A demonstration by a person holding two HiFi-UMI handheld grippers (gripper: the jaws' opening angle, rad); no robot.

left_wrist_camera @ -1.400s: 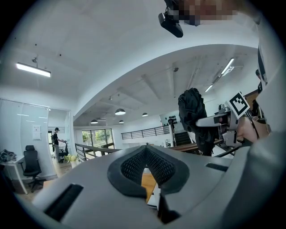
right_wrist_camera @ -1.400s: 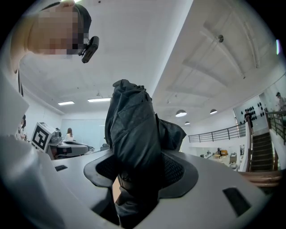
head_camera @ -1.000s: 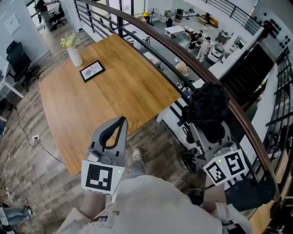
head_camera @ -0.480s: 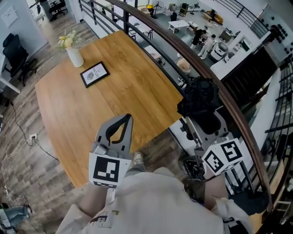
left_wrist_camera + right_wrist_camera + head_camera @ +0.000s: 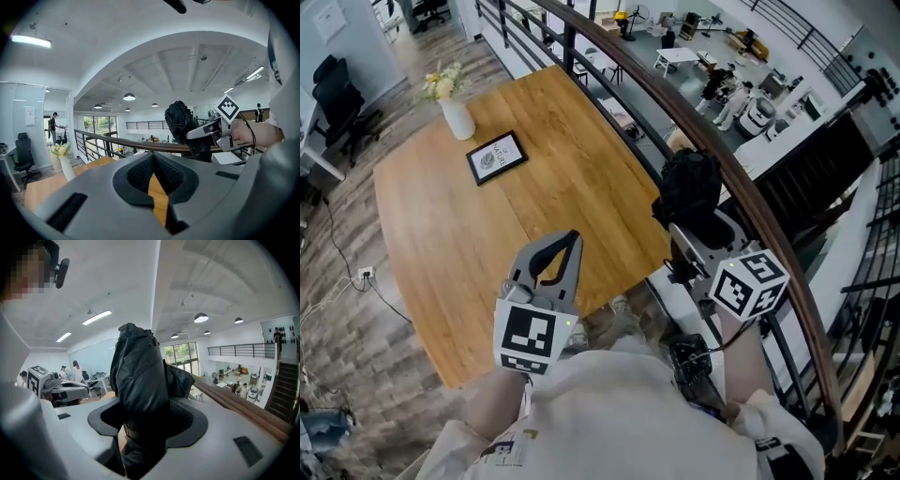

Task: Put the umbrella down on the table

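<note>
right gripper [image 5: 143,420]: jaws clamped on folded black umbrella [image 5: 139,373]
left gripper [image 5: 153,158]: jaws together, nothing between
umbrella spot: held up near table [image 5: 441,220] edge

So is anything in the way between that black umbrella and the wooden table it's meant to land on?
Nothing visible blocks it. The umbrella, clamped in the right gripper, hangs by the table's right edge. The vase and framed picture sit at its far end; the shut, empty left gripper is off to one side.
</note>
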